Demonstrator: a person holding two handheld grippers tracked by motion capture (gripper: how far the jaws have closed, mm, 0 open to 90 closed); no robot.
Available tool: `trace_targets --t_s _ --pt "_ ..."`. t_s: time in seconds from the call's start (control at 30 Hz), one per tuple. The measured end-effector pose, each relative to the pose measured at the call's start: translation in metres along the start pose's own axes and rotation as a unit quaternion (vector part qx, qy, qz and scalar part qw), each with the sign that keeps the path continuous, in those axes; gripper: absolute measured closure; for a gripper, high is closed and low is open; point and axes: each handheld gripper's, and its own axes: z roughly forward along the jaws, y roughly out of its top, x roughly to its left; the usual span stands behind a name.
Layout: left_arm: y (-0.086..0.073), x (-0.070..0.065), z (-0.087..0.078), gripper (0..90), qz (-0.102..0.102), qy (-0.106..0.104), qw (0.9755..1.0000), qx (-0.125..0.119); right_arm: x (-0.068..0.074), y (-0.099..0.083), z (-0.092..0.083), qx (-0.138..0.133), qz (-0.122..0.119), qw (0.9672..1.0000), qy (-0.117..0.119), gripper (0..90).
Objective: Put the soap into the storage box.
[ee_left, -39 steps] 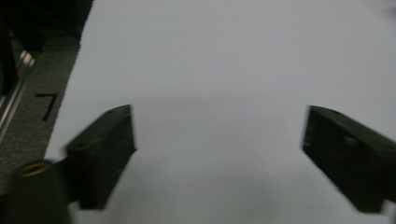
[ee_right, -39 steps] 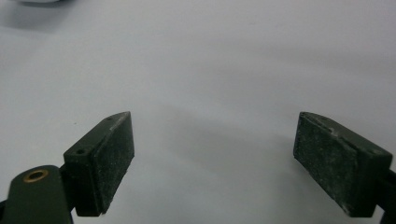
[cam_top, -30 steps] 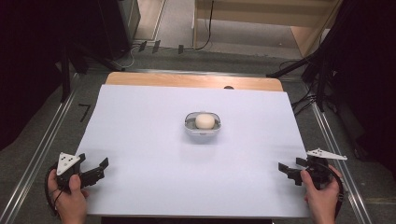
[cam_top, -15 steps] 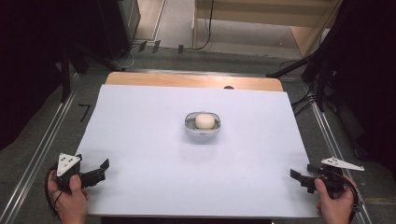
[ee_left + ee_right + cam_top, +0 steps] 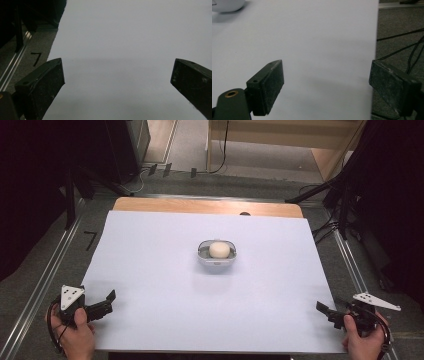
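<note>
1. Left gripper [image 5: 102, 302]: held at the near left corner of the white sheet [image 5: 150, 270]; jaws wide apart, nothing between them. Its own view looks along bare sheet, with a black mark [image 5: 36, 58] on the grey floor beyond the left fingertip [image 5: 53, 72].
2. Bowl [image 5: 217, 254]: small, clear, probably glass or plastic, at mid-sheet, well ahead of both sets of fingertips and between them. Judged rigid, smooth and slippery; best taken at the rim wall, gently.
3. Pale round item [image 5: 219, 249]: sits inside the bowl; looks like dough or a bun, judged light and soft, easily dented by a hard pinch.
4. Right gripper [image 5: 332, 315]: at the near right edge; jaws wide apart, empty. Its view catches the bowl [image 5: 227, 5] far off past the left fingertip [image 5: 272, 75], and cables [image 5: 402, 50] off the sheet.
</note>
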Motion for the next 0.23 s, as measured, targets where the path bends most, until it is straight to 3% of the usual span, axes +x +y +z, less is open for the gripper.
trace_targets --t_s 0.07,0.23 --pt "-0.0006 -0.0002 -0.0007 0.0 -0.004 0.006 0.9999 -0.007 0.0044 -0.0008 0.0065 0.017 -0.018 0.9997 -0.009 13.5" --pt "-0.0008 -0.0002 -0.0011 0.0 -0.004 0.004 0.9999 -0.009 0.0016 -0.0045 0.0025 -0.006 -0.003 0.9999 -0.008 13.7"
